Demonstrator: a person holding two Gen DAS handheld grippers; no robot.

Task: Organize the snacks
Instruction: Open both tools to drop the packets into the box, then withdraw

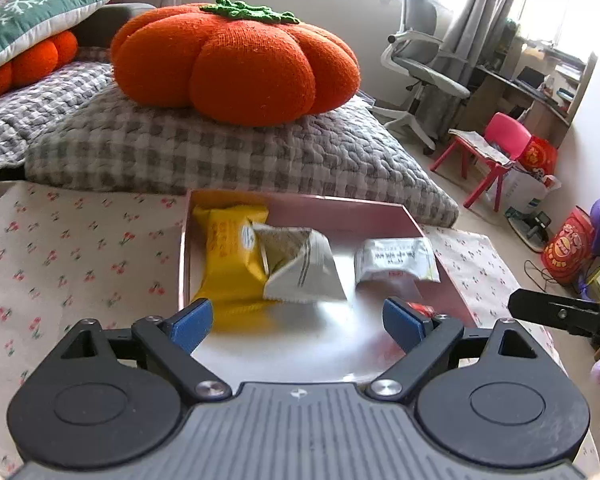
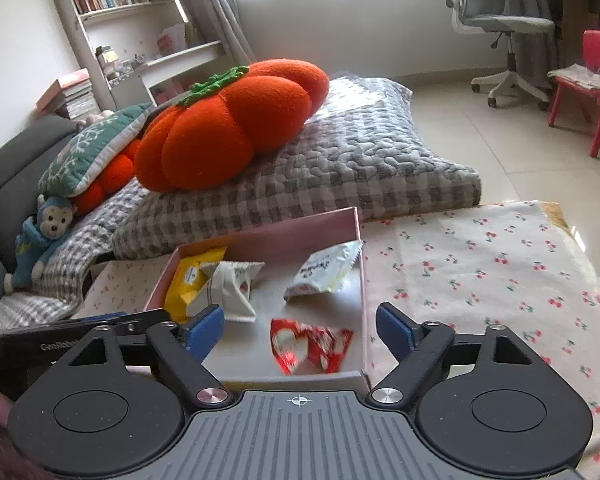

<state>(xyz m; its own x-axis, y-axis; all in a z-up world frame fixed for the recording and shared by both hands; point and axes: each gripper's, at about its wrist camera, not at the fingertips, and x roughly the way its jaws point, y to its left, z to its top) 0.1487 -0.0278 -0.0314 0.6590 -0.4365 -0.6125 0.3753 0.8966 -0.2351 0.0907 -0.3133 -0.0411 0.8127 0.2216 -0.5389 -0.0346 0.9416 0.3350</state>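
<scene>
Both the left tool (image 1: 298, 320) and right tool (image 2: 300, 326) are held wide open, empty. The red packet (image 2: 310, 350) could be snagged and dragged from the pink box (image 2: 260, 236) during withdrawal.

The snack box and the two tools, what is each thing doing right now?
Pink box: open, no lid on it.
Yellow packet: lying in the box.
Grey packet: leaning on the yellow one.
White packet: lying in the box, apart.
Red packet: lying in the box, crumpled.
Left tool: open, empty.
Right tool: open, empty.
</scene>
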